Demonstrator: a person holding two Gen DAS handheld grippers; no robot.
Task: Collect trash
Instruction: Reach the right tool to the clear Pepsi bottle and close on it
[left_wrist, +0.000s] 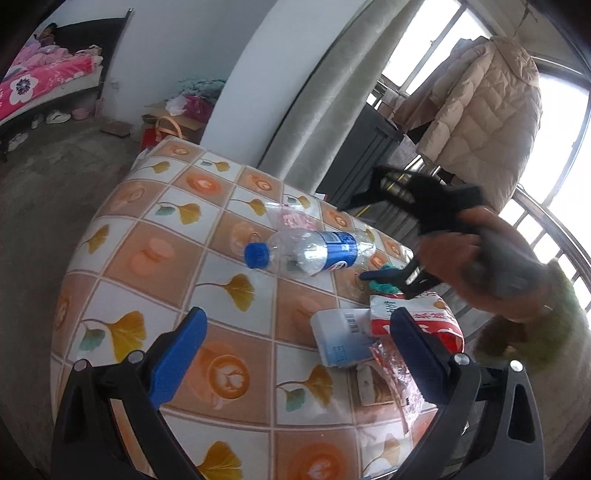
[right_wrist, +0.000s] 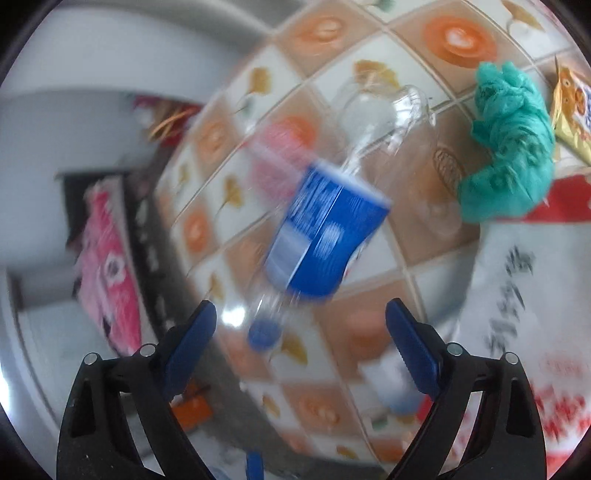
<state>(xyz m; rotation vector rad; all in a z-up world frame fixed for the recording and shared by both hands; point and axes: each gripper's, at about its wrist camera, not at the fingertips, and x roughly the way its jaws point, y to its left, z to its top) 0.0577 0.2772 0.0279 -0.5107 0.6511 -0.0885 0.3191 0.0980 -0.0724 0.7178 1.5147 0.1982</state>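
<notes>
While both claws gaped wide and empty, the bottle (right_wrist: 325, 236) was seen lengthwise ahead of the right claw (right_wrist: 301, 321), cap nearest

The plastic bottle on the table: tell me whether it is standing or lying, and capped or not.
Lying and capped. The plastic bottle rests on its side on the tablecloth, with its blue cap on.

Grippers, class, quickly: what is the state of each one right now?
Left gripper: open, holding nothing.
Right gripper: open, jaws wide above the bottle, not gripping it.
</notes>
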